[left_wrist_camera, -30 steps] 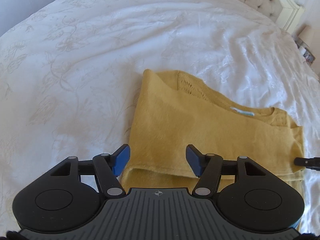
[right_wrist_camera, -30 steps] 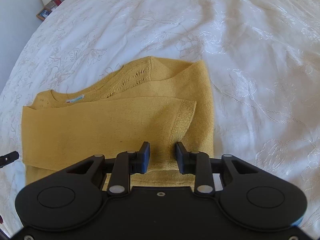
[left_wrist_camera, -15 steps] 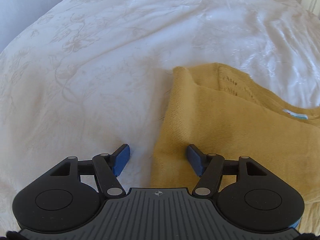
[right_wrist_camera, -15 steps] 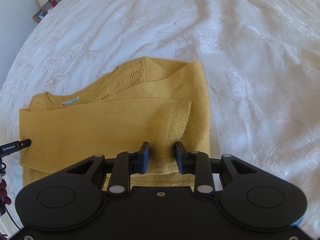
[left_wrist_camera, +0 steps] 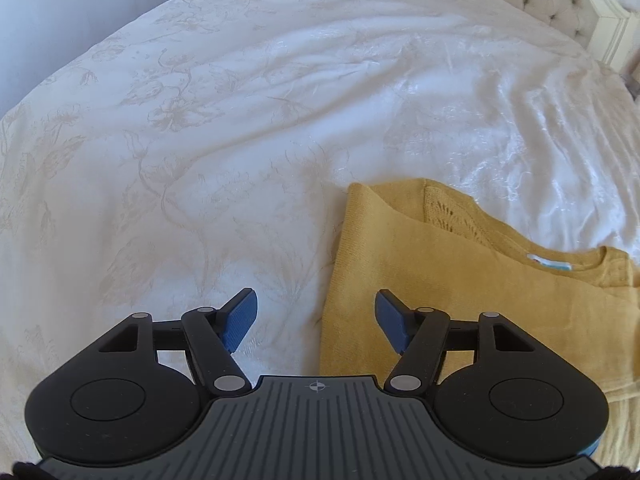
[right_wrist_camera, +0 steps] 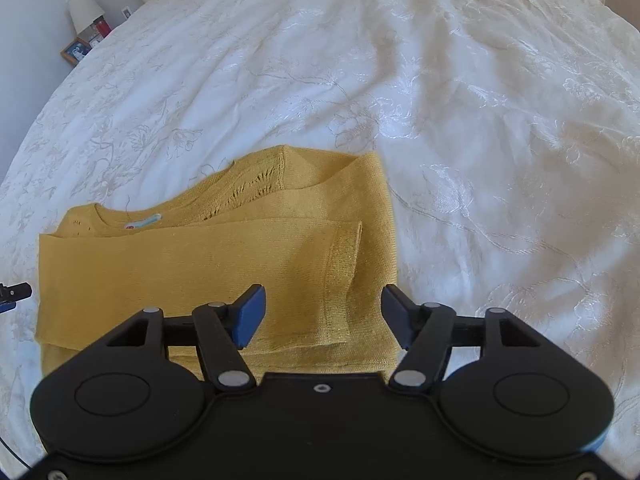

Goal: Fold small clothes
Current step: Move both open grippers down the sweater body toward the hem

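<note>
Over the near edge of the bed, both tools are hovering, tilted down at a mustard-yellow knit sweater that is lying partly folded on the white embroidered bedspread. Nearest, the right tool is hanging with its jaws apart; they have just been opening, and the folded-in sleeve cuff is lying flat between them, unpinched, as if freshly laid there to narrow the garment. Beside it, the left tool is also standing apart, straddling the sweater's side edge with one blue pad over the bedspread and the other over the knit, gripping nothing, probably lining up for a hold. Further off, the neckline with its blue label is facing the tufted headboard, beyond rumpled bedspread.
</note>
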Action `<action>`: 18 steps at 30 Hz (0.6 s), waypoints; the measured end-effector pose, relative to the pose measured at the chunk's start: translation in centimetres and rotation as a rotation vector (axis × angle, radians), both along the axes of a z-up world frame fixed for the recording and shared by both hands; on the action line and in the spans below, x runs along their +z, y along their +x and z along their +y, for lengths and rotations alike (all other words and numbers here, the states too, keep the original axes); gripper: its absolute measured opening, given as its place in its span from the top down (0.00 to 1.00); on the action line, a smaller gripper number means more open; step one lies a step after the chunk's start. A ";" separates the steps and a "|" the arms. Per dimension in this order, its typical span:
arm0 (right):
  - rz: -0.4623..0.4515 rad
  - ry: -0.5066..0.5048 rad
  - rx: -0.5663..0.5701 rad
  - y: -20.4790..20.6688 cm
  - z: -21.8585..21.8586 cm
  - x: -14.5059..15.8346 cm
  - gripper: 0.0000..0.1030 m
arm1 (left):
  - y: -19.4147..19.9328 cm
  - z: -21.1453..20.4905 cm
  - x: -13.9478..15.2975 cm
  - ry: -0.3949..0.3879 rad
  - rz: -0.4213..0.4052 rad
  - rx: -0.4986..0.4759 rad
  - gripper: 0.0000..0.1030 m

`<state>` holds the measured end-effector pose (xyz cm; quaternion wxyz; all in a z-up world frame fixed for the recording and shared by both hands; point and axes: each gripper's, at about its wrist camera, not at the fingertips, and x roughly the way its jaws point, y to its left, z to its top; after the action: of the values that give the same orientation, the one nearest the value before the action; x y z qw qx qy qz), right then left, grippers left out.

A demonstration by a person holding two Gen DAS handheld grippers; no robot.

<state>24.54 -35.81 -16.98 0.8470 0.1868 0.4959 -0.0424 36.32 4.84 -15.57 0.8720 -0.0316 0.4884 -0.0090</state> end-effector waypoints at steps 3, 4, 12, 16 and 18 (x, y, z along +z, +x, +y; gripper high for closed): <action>0.009 0.012 0.004 -0.9 0.2 0.1 0.25 | -1.9 0.4 0.2 -0.056 0.018 -0.014 0.34; 0.015 0.014 0.009 -1.3 0.3 0.1 0.25 | -2.7 0.5 0.2 -0.075 0.029 -0.021 0.31; 0.048 0.023 0.063 -6.3 2.1 0.8 0.11 | -9.0 1.3 -0.1 -0.114 0.092 -0.073 0.10; 0.068 0.037 0.091 -9.2 2.7 0.8 0.08 | -12.2 1.9 -0.4 -0.109 0.118 -0.078 0.06; 0.080 0.041 0.105 -10.6 3.0 0.8 0.07 | -13.7 2.0 -0.7 -0.115 0.138 -0.085 0.06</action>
<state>13.93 -32.84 -16.23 0.8236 0.1761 0.5391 0.0049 22.65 6.83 -16.28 0.8319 -0.0613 0.5469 -0.0718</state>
